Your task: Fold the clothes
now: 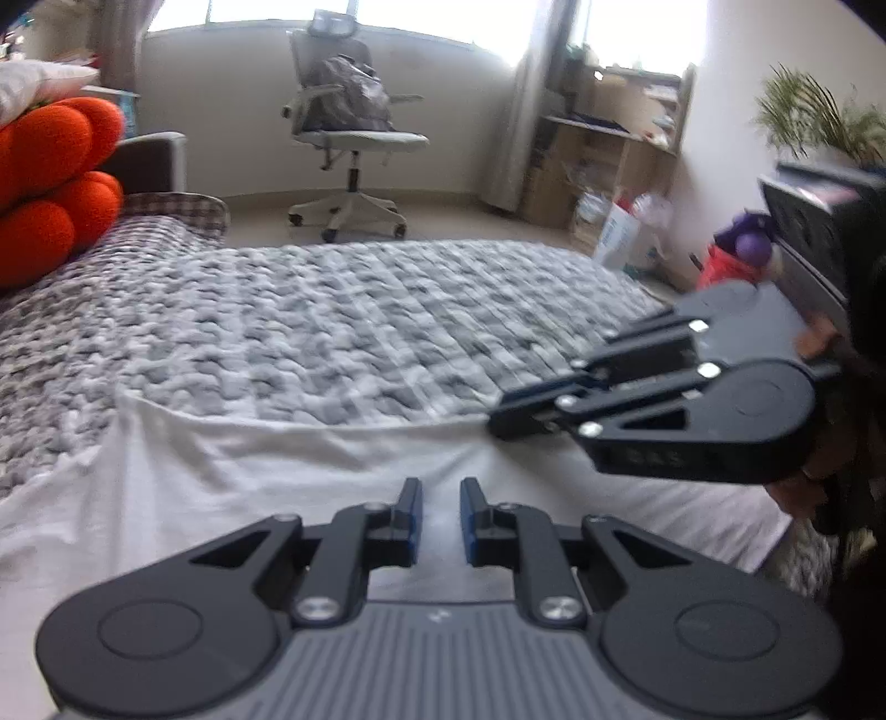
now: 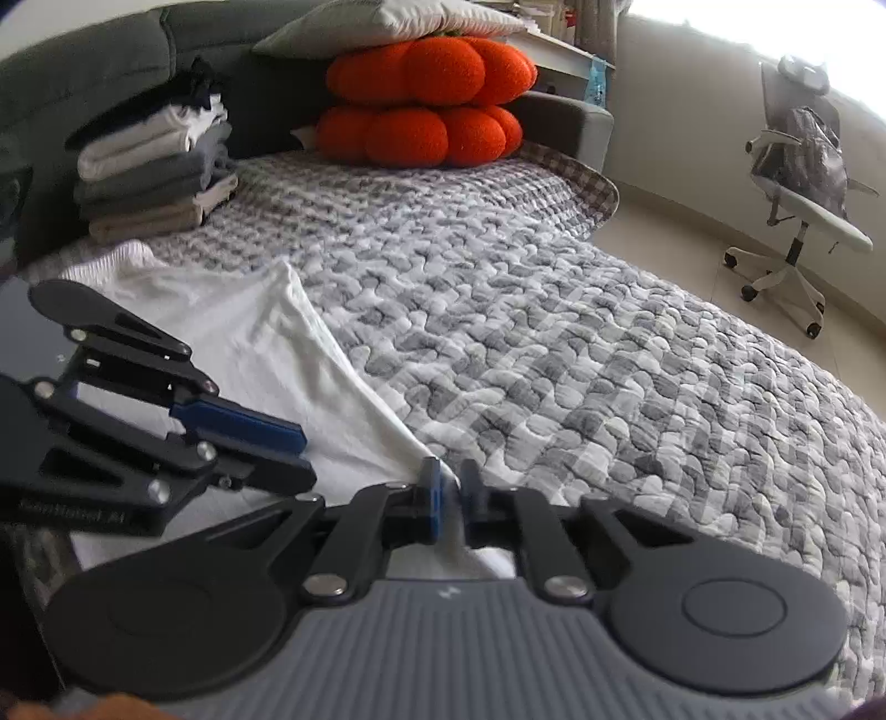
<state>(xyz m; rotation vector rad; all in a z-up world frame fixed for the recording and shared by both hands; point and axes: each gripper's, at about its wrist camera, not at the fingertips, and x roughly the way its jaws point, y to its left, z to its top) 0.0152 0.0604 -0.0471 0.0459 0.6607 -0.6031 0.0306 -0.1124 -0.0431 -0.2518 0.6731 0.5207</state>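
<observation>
On quilt (image 2: 554, 332), right gripper (image 2: 451, 498) pinching white garment (image 2: 249, 332) — edge.

Bright daylight from blown-out windows (image 1: 332, 11), soft shadows, slight motion blur, fisheye bending, dark vignetted corners

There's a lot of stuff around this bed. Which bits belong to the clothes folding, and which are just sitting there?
Part of the job: white garment, left gripper, right gripper, stack of folded clothes.

Just lying about: orange cushions, office chair, pillow, potted plant.
</observation>
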